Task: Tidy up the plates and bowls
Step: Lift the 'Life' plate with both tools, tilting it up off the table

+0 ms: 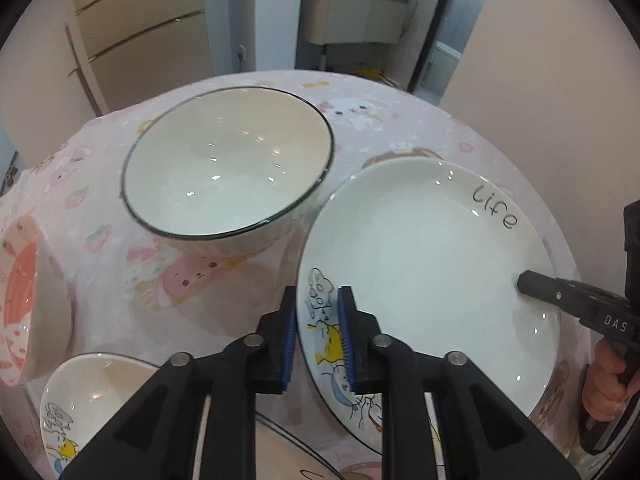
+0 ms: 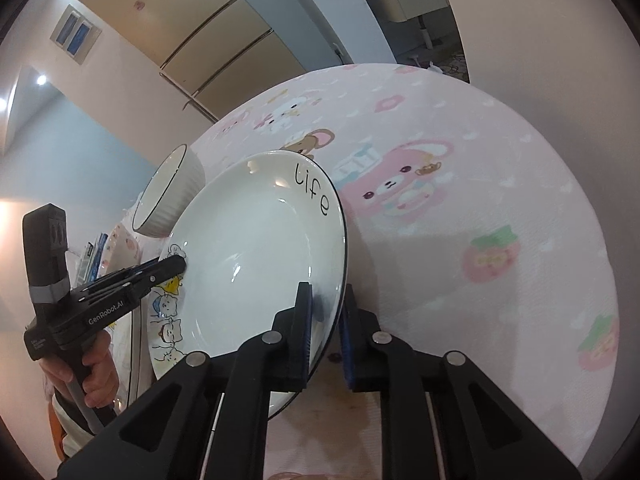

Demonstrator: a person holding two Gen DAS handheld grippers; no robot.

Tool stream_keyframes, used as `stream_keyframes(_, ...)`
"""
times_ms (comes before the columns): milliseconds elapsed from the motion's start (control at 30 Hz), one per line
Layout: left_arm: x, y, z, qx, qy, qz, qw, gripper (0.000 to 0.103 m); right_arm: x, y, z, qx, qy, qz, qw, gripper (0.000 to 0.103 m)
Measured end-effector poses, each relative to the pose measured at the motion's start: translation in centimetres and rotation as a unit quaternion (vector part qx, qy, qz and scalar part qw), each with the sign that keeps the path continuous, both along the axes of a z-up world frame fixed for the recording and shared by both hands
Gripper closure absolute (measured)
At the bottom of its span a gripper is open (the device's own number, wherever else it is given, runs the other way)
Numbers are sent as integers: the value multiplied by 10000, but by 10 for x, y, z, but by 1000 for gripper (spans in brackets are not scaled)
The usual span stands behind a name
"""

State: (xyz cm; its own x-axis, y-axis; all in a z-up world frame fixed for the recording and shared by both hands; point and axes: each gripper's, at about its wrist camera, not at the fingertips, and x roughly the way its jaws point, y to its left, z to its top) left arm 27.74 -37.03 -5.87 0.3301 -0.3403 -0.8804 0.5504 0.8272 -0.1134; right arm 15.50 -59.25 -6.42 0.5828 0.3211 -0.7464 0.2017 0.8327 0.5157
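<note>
Seemingly both tongs clamp the plate; contact unclear.

Counted relative to the "Life" plate, the dishes are as follows: one plate with printed lettering and cartoon figures, and one large ribbed bowl with a dark rim, just beside the plate's far left edge. Left of the plate, one cartoon-printed bowl sits at the near edge, and one red-patterned dish sits at the far left. Two handheld grippers are present, both at the plate's rim.
</note>
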Motion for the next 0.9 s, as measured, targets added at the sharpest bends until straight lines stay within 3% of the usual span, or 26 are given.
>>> stream_keyframes(133,0,-7,-1,153,-129,-99,9998,73,-1,1,0,-44,-6,-5,10000,91)
stream_keyframes(467,-4,-4,5,-36,-220,97,9997,80,-1,2,5,-234,1,-89,9997,90)
stream_keyframes(900,-26,13,47,-179,-565,290,9978,80,-14,8,35,-260,-246,-72,9993,90)
